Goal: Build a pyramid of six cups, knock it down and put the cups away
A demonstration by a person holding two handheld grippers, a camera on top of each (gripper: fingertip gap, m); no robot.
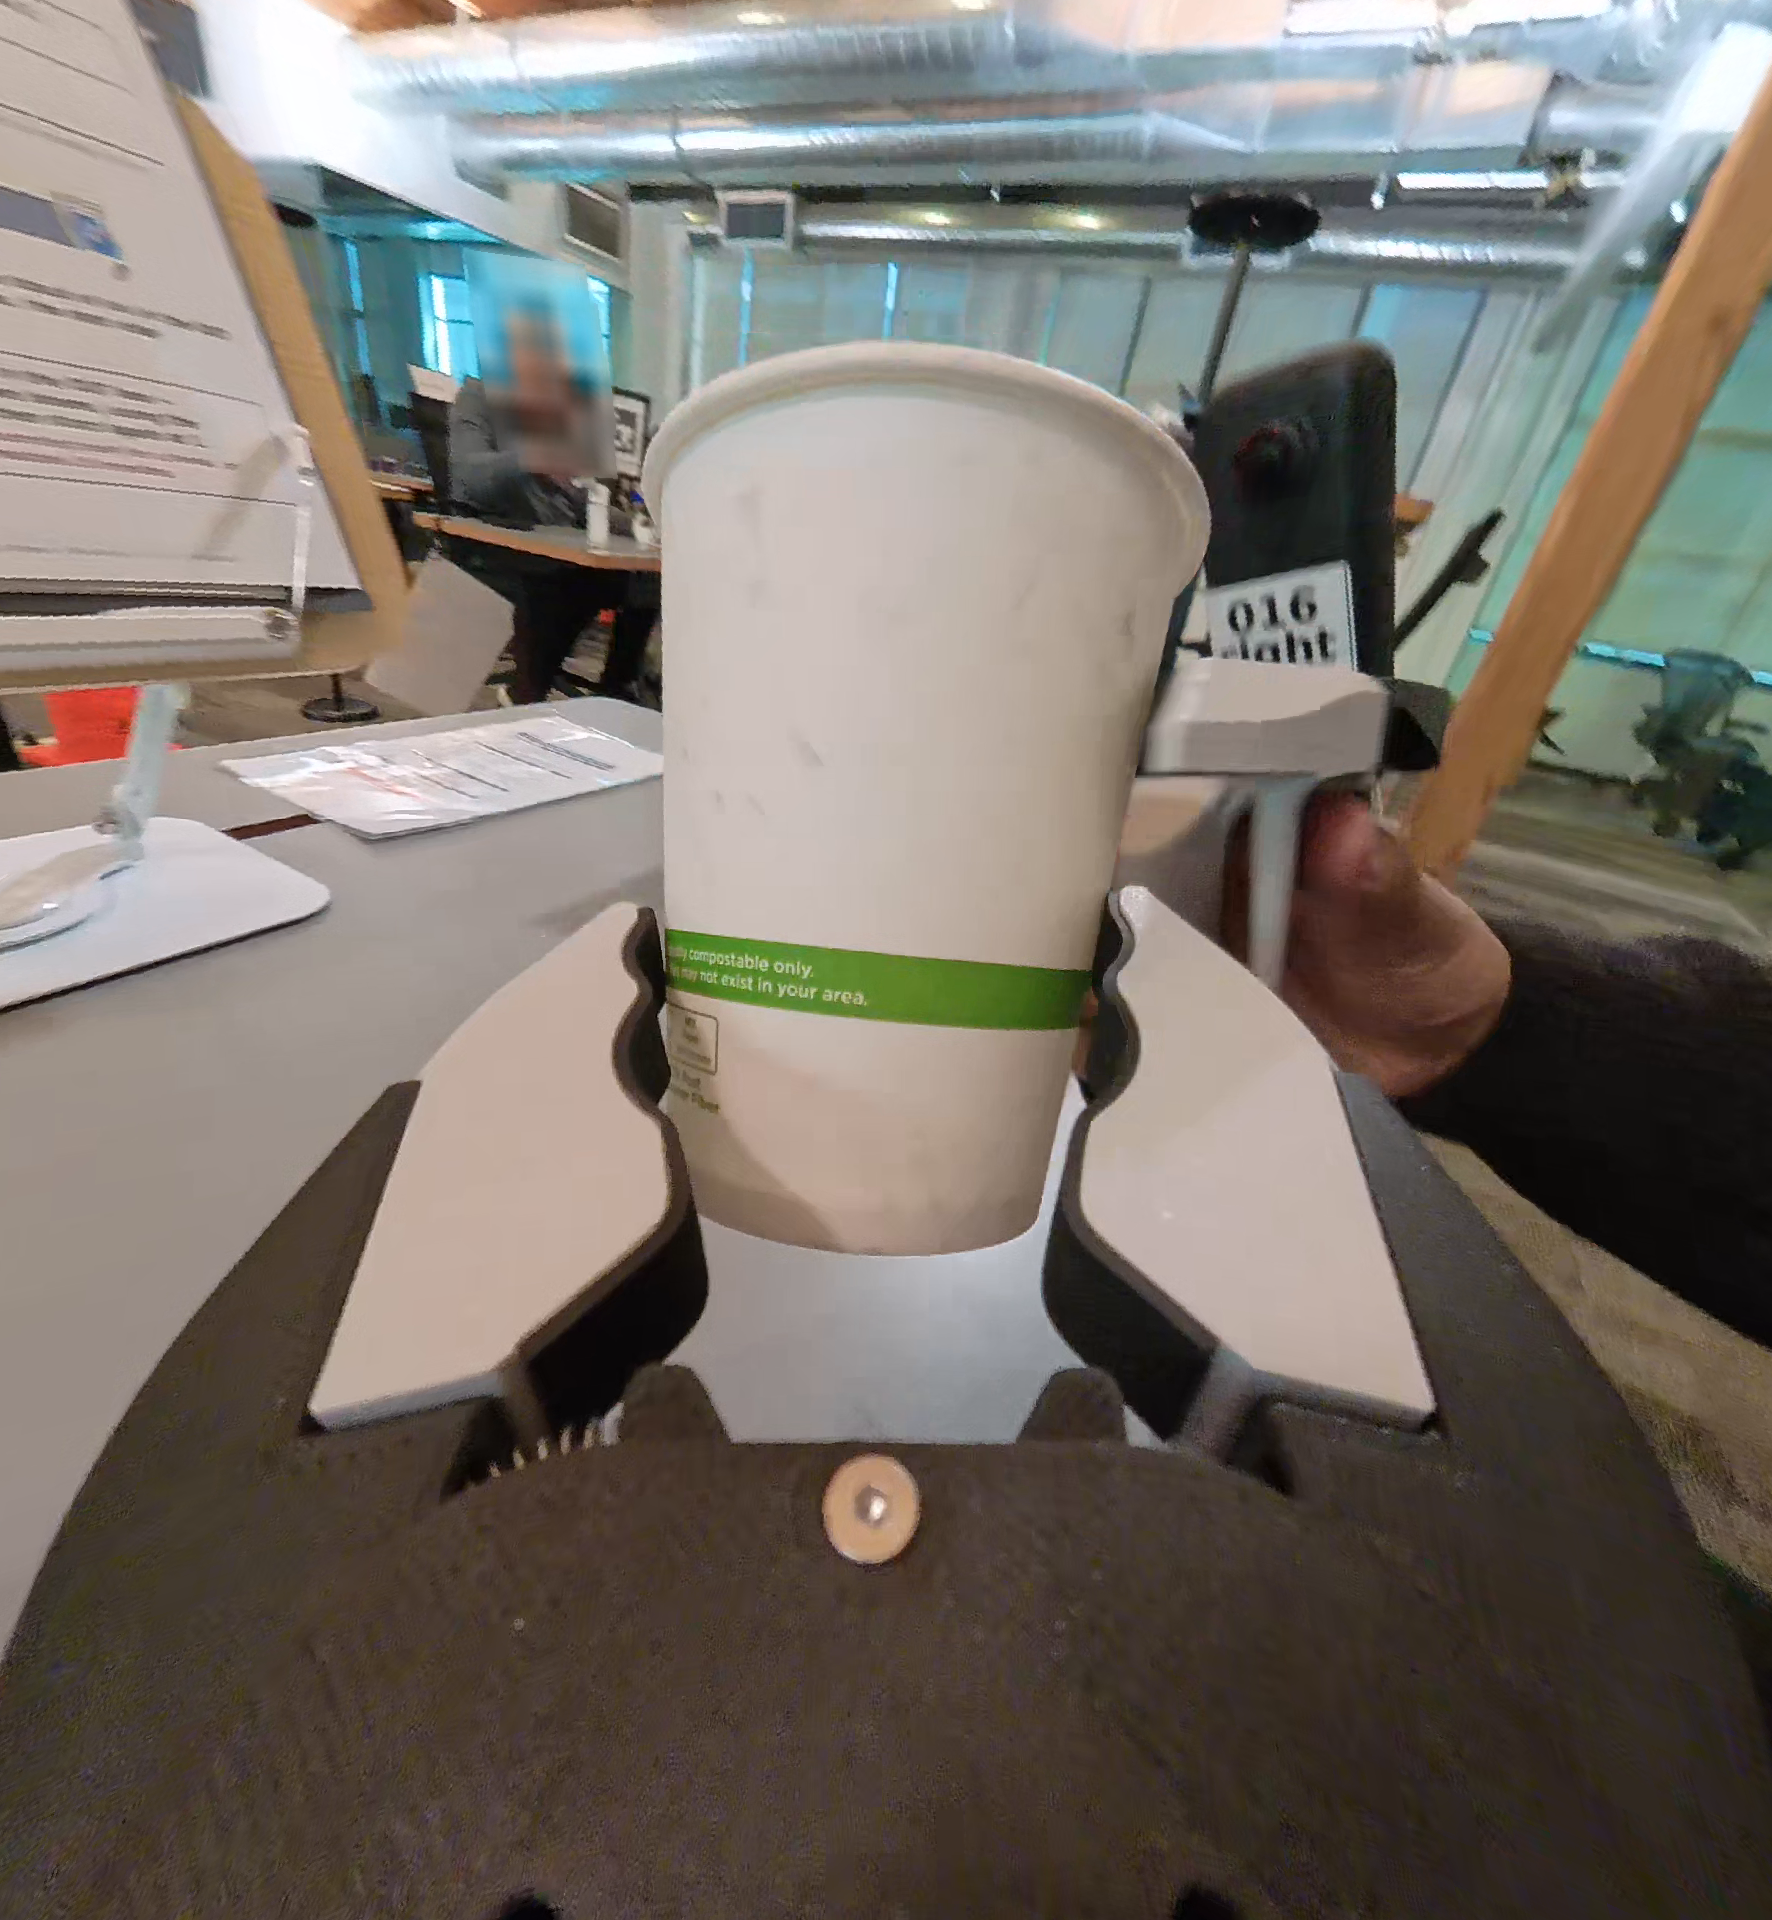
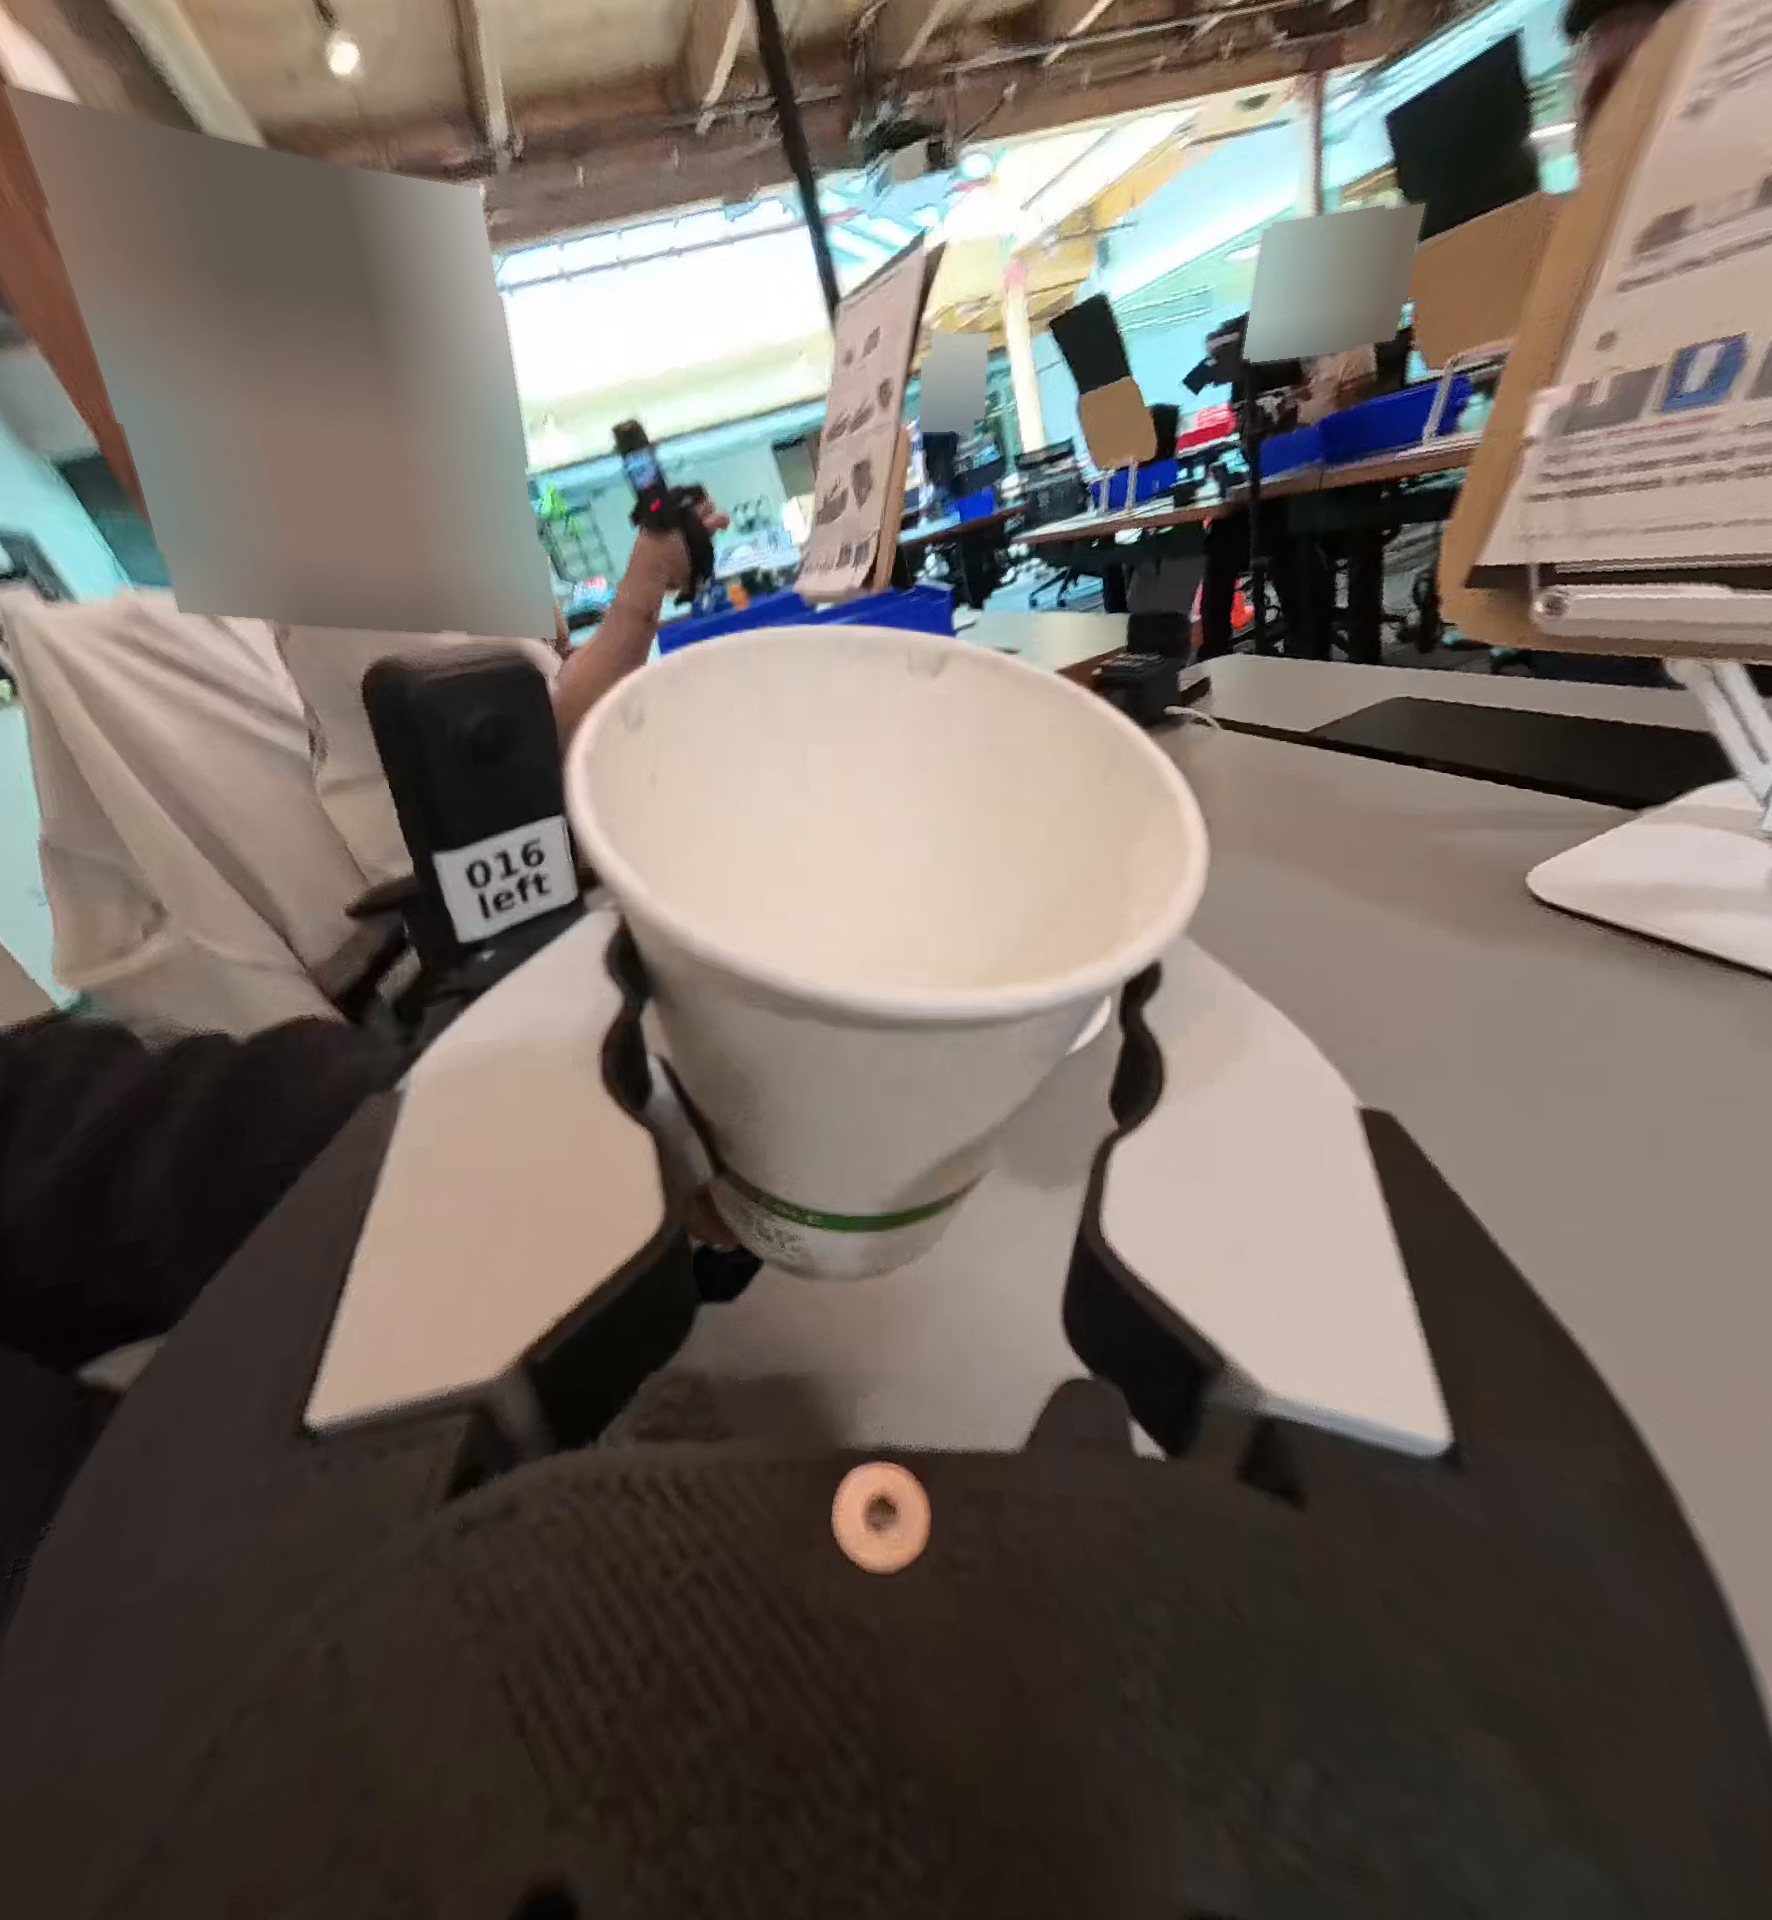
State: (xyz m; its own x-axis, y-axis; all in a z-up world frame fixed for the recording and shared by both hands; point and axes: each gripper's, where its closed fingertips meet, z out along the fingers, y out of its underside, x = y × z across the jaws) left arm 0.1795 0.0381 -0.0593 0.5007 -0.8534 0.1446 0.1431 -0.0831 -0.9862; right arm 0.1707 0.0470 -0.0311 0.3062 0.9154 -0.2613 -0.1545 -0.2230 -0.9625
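Note:
A white paper cup (image 1: 913, 675) with a green band stands upright between the fingers of my left gripper (image 1: 877, 977), which is shut on it at the band and holds it above the grey table (image 1: 186, 1143). In the right wrist view the empty cup (image 2: 861, 831) tilts toward the camera. My right gripper (image 2: 877, 1029) straddles its upper wall just under the rim. The left finger touches it, and a thin gap shows at the right finger. The right gripper (image 1: 1266, 717), held by a hand, shows behind the cup. The left gripper's camera body (image 2: 466, 748) is at the left.
A document stand with a white base (image 1: 82, 904) (image 2: 1692, 883) stands on the table beside a sleeved sheet (image 1: 446, 774). A flat black item (image 2: 1547, 743) lies farther back. A slanted wooden post (image 1: 1640, 416) rises at the right. People and desks with blue bins (image 2: 1381, 436) are behind.

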